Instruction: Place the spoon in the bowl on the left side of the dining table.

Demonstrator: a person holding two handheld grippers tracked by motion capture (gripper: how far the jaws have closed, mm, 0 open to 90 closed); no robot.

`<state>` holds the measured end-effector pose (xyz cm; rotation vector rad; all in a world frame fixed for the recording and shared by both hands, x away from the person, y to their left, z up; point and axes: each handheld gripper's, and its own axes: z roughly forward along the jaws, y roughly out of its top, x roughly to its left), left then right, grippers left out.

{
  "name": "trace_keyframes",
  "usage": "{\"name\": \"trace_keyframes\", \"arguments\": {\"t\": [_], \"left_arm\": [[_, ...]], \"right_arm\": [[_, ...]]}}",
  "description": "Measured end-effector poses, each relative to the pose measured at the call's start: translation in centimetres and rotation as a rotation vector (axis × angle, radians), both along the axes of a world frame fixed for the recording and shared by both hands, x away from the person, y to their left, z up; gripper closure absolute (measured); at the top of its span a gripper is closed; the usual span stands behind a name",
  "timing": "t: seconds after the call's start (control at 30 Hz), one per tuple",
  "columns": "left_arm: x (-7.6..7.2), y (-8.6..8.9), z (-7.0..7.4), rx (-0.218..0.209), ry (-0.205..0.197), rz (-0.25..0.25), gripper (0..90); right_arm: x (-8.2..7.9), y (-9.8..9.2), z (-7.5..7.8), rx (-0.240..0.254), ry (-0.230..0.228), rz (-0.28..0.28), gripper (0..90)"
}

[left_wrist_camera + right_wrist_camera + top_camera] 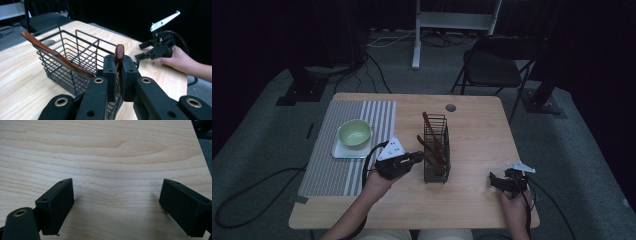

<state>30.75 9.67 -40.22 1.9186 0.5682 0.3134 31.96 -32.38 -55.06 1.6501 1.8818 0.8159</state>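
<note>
- At the wire basket [436, 150] in mid-worktop [477, 200], your left gripper [119, 72] has its jaws clamped on the handle of a wooden utensil [119, 53], just at the basket's near rim.
- Inside the basket, a second utensil [55, 53] leans against the far wall.
- By my judgement the step in hand is either drawing that utensil out or setting it in; the frames don't tell which. Either way, the next move calls for keeping the handle upright so it clears the wires.
- Your right gripper [508, 181] rests near the worktop's right edge, jaws wide apart, nothing between them.
- The left gripper view shows the clamp on the handle closely; the high view adds a green bowl [354, 133] on a striped mat [362, 112], well apart from the basket.
</note>
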Motion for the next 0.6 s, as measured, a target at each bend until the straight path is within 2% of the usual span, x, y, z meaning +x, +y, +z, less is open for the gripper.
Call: {"name": "trace_keyframes", "arguments": {"t": [0.07, 0.1, 0.13, 0.2, 0.3, 0.47, 0.6], "left_arm": [[-0.1, 0.0, 0.2, 0.002, -0.015, 0.014, 84.5], [-0.1, 0.2, 0.6, -0.015, -0.014, 0.007, 84.5], [-0.2, 0.3, 0.8, -0.015, -0.026, 0.021, 84.5], [-0.1, 0.4, 1.1, -0.021, -0.021, 0.009, 84.5], [-0.4, 0.6, 2.0, -0.031, -0.049, 0.02, 84.6], [-0.5, 0.9, 2.9, -0.026, -0.056, 0.015, 84.6], [-0.6, 1.5, 3.8, -0.047, -0.069, 0.025, 84.6]], "right_arm": [[0.0, 0.0, 0.0, 0.0, 0.0, 0.0, 11.8], [0.0, 0.0, 0.0, 0.0, 0.0, -0.001, 11.8], [0.0, 0.0, 0.0, 0.0, 0.0, -0.001, 11.8], [0.0, 0.0, 0.0, 0.0, 0.0, 0.0, 11.8], [0.0, 0.0, 0.0, 0.0, 0.0, -0.001, 11.8], [0.0, 0.0, 0.0, 0.0, 0.002, 0.0, 11.8], [0.0, 0.0, 0.0, 0.001, 0.001, -0.001, 11.8]]}}
